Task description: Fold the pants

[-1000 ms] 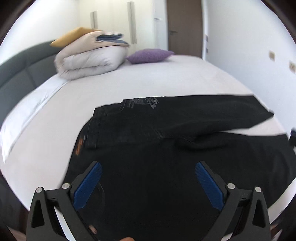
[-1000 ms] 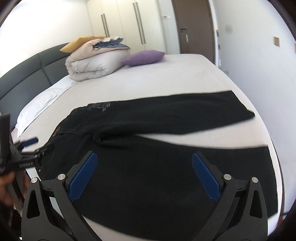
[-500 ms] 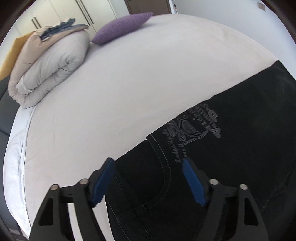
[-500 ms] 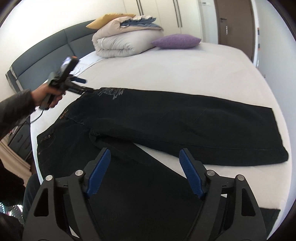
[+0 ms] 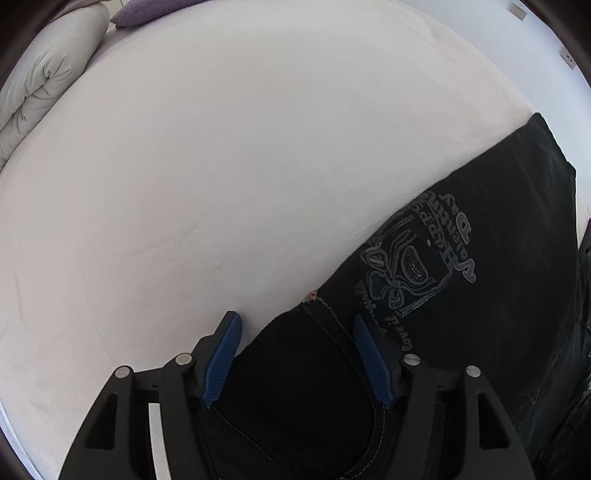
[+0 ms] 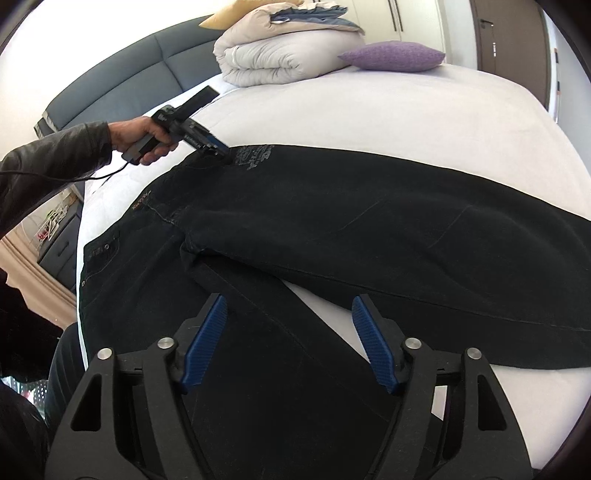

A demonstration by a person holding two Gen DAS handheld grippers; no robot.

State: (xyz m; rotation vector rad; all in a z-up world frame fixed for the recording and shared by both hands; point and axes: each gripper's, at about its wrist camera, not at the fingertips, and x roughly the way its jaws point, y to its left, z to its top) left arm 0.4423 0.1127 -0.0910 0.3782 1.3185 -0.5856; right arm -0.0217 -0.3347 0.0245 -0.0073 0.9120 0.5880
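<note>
From the left wrist camera we're right down at the waistband corner of the black pants (image 5: 461,295), which lie on the white bed (image 5: 221,166). The left gripper (image 5: 297,354) has its jaws spread wide, the blue pads either side of the waistband's edge: the left pad sits over bare sheet, the right one over dark denim. Nothing is pinched between them. A grey printed logo (image 5: 413,258) shows on the fabric just beyond the right pad. Up in the far left corner we catch a folded duvet (image 5: 44,74) and a sliver of purple pillow (image 5: 147,11).

Over to the right wrist camera, and we see the whole layout. The pants (image 6: 369,229) are spread across the near half of the bed (image 6: 369,110), waistband toward the left edge, the legs running to the right, one leg lying farther up the bed and the other nearer us. The right gripper (image 6: 288,339) hovers above the nearer leg, jaws wide apart and holding nothing. Across the bed the left hand (image 6: 144,136) holds the left gripper (image 6: 221,153), whose tip is at the far waistband corner beside the logo (image 6: 255,157). At the head of the bed rest the duvet (image 6: 280,55), the purple pillow (image 6: 391,55) and a dark headboard (image 6: 122,85).
</note>
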